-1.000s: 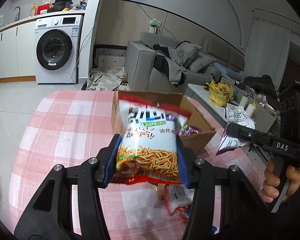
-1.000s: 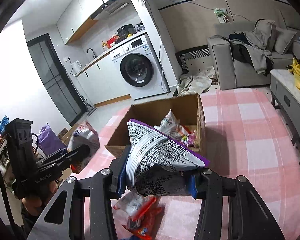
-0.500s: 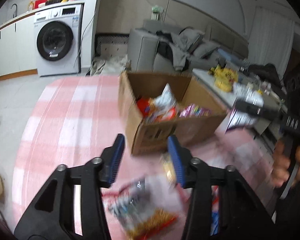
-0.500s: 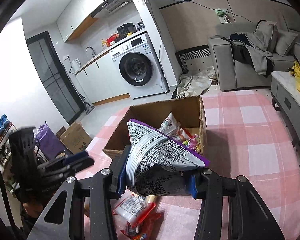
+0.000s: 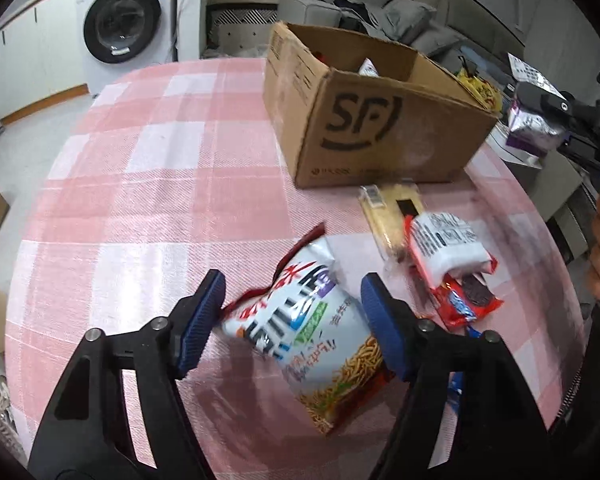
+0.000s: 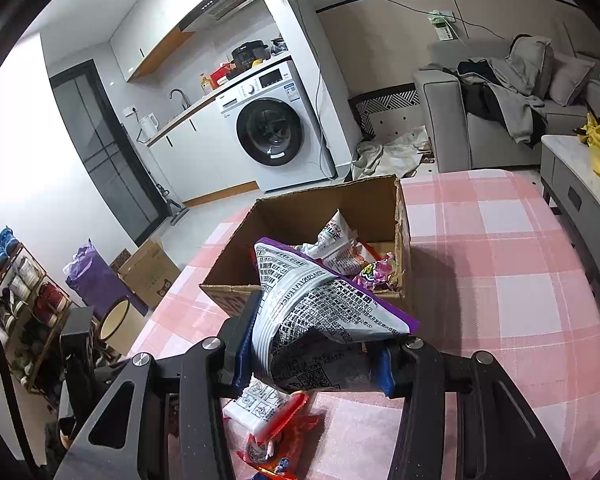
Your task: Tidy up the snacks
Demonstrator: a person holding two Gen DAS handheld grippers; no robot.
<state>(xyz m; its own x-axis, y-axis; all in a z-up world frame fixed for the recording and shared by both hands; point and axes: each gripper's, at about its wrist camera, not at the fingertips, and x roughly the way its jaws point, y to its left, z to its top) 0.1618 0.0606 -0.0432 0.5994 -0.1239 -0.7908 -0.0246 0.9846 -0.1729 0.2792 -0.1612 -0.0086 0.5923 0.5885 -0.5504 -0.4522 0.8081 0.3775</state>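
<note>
The left tool [image 5: 292, 316] is opening around the noodle-snack bag [image 5: 312, 344] lying on the counter [image 5: 148, 184]; the right tool [image 6: 314, 364] clamps a crumpled purple-edged packet [image 6: 320, 320] that hides the cardboard box's [image 6: 324, 208] near wall

Motion blur smears the flat yellow packet [image 5: 388, 216] and the red-and-white packs [image 5: 448, 256] beside the cardboard box [image 5: 380, 136]; their print cannot be read. The box's near wall hides most of its contents from the left wrist view. In the right wrist view, the purple-edged bag [image 6: 320, 320] screens the box's near corner, and the lower edge cuts off the red wrappers [image 6: 276, 440] beneath it
</note>
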